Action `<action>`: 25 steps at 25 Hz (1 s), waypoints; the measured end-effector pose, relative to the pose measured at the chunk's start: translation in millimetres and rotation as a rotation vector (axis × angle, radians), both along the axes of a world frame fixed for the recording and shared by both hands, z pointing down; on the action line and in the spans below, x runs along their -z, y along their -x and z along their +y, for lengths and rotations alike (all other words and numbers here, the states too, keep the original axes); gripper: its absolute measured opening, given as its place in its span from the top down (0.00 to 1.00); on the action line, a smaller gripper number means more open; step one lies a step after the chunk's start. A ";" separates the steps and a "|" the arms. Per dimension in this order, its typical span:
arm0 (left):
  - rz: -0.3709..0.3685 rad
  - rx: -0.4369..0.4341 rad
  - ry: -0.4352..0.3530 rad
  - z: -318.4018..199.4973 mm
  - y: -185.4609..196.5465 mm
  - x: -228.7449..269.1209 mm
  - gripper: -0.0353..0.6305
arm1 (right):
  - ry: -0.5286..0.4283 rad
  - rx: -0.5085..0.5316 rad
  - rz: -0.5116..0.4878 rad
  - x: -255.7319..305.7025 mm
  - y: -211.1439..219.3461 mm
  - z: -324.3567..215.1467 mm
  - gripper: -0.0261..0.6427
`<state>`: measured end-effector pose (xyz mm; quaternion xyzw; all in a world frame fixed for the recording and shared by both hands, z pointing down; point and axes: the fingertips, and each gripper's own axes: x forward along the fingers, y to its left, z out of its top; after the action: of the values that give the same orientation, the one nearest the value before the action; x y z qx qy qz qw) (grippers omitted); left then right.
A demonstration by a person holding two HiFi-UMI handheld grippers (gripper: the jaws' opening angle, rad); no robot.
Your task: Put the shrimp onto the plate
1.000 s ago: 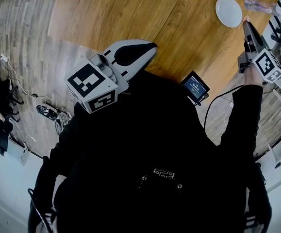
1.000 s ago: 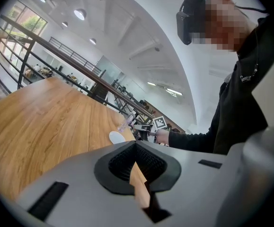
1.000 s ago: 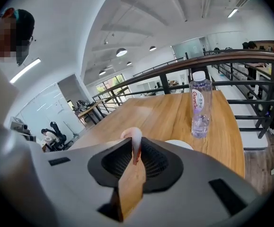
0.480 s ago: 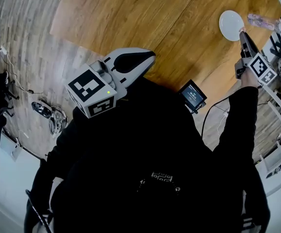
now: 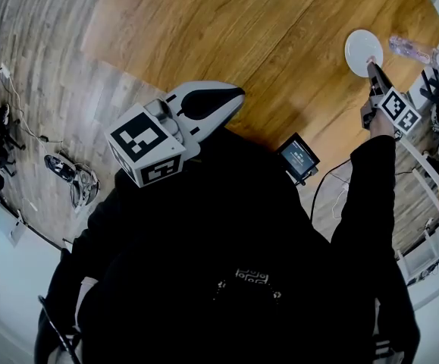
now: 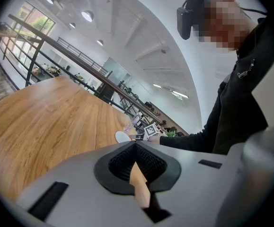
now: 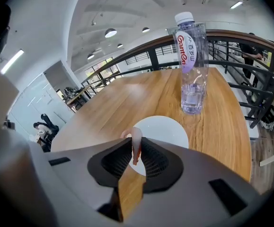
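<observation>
While the right gripper (image 7: 136,151) clamped the shrimp (image 7: 136,137) above the plate (image 7: 167,129), only release was left; the left gripper (image 6: 136,148) was closed, empty.

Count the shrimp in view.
1. The pale pink shrimp is pinched between the right gripper's jaws, over the near rim of the round white plate. None shows elsewhere on the wooden table, though the person's body hides part of it in the head view.

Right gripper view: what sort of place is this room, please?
Probably a large open office or workshop hall, perhaps on an upper level: a long wooden table, a metal railing behind it, and round ceiling lights high overhead.
</observation>
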<state>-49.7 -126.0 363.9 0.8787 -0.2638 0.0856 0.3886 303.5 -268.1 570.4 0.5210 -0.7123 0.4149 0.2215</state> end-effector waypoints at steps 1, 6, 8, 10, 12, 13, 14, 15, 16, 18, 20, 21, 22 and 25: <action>-0.001 0.003 0.002 -0.2 1.0 -0.4 0.94 | 0.010 0.001 0.004 -5.2 -0.9 0.5 0.86; -0.003 0.034 0.011 0.5 9.2 -2.4 0.94 | 0.049 0.001 0.022 -25.9 -1.0 2.2 0.86; -0.001 0.044 0.014 1.2 10.9 -3.7 0.94 | 0.056 0.003 0.033 -32.4 -0.1 1.2 0.86; 0.002 0.050 0.017 0.2 10.8 -4.2 0.94 | 0.065 0.007 0.056 -40.6 -1.0 -0.4 0.86; 0.005 0.050 0.017 -0.6 8.5 -4.3 0.94 | 0.080 0.011 0.080 -48.9 -5.0 -0.9 0.86; 0.006 0.051 0.017 -0.4 7.8 -4.3 0.94 | 0.085 0.013 0.090 -51.9 -6.7 -1.0 0.86; 0.005 0.052 0.018 -0.1 8.1 -4.5 0.94 | 0.087 0.014 0.096 -53.9 -7.7 -1.6 0.86; 0.004 0.055 0.018 0.0 9.3 -4.8 0.94 | 0.086 0.013 0.101 -54.9 -7.8 -3.1 0.86; 0.003 0.058 0.018 0.1 11.1 -5.1 0.94 | 0.083 0.012 0.104 -55.5 -7.3 -4.8 0.86; -0.001 0.063 0.018 0.8 15.0 -6.2 0.94 | 0.081 0.011 0.112 -56.9 -6.3 -7.4 0.86; -0.001 0.069 0.023 1.7 16.4 -8.0 0.94 | 0.087 0.011 0.123 -60.0 -7.4 -8.5 0.86; 0.001 0.072 0.025 1.9 16.2 -8.9 0.94 | 0.090 0.013 0.130 -61.9 -8.5 -8.9 0.86; 0.002 0.074 0.026 2.1 15.8 -9.5 0.94 | 0.093 0.016 0.138 -63.6 -9.4 -9.6 0.86; 0.005 0.080 0.025 3.6 15.1 -10.2 0.94 | 0.107 0.043 0.170 -69.2 -8.8 -10.5 0.85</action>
<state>-64.8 -122.4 374.1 0.8627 -0.2966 0.0710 0.4034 312.2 -278.6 639.6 0.5265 -0.6788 0.4016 0.3175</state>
